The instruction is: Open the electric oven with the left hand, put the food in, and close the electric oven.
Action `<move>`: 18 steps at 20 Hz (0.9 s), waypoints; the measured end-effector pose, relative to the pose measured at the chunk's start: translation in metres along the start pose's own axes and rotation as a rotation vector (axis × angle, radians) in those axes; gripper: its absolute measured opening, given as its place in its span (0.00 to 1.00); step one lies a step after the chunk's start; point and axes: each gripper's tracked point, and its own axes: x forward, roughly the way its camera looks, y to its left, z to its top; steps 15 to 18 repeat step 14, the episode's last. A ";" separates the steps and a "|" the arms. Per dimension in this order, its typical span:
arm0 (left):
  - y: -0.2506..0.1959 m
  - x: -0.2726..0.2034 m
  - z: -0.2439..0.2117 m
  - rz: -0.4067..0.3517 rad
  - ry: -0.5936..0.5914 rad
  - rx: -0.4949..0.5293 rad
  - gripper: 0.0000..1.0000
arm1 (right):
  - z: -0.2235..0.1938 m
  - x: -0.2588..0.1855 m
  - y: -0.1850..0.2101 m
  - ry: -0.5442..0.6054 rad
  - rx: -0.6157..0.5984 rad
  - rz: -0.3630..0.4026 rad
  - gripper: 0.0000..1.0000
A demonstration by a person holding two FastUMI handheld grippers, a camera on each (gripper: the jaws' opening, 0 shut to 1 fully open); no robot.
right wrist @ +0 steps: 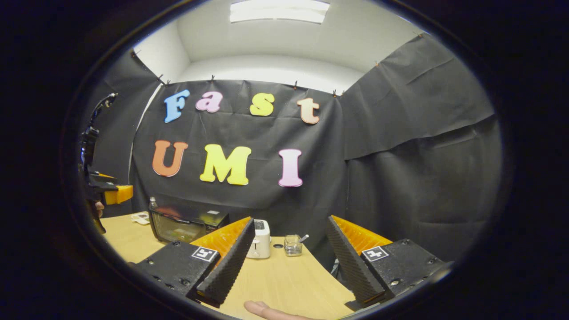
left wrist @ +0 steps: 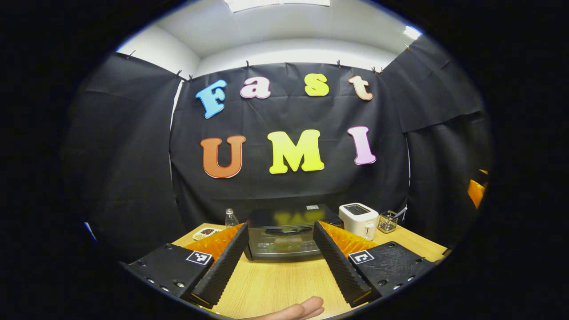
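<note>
The black electric oven (left wrist: pixel 284 235) stands at the back of the wooden table (left wrist: pixel 275 284) with its glass door closed; a blurred round shape shows behind the glass. A small white plate of dark food (left wrist: pixel 206 232) lies to its left. My left gripper (left wrist: pixel 281 227) is open, held back from the oven, whose front sits between its fingers (left wrist: pixel 222 266). My right gripper (right wrist: pixel 291 222) is open and empty, off to the right, with the oven (right wrist: pixel 186 224) and plate (right wrist: pixel 141 218) to its left. The left gripper (right wrist: pixel 104 193), held in a hand, shows at the far left edge.
A white toaster (left wrist: pixel 359 218) and a small wire basket (left wrist: pixel 387 221) stand right of the oven, and a clear bottle (left wrist: pixel 230 218) stands behind its left corner. A person's fingertip (left wrist: pixel 298 310) shows at the bottom edge. Black cloth walls close the booth behind.
</note>
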 end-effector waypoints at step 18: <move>0.033 -0.112 0.019 0.061 -0.063 -0.071 0.95 | 0.041 -0.043 0.025 -0.055 0.035 0.048 1.00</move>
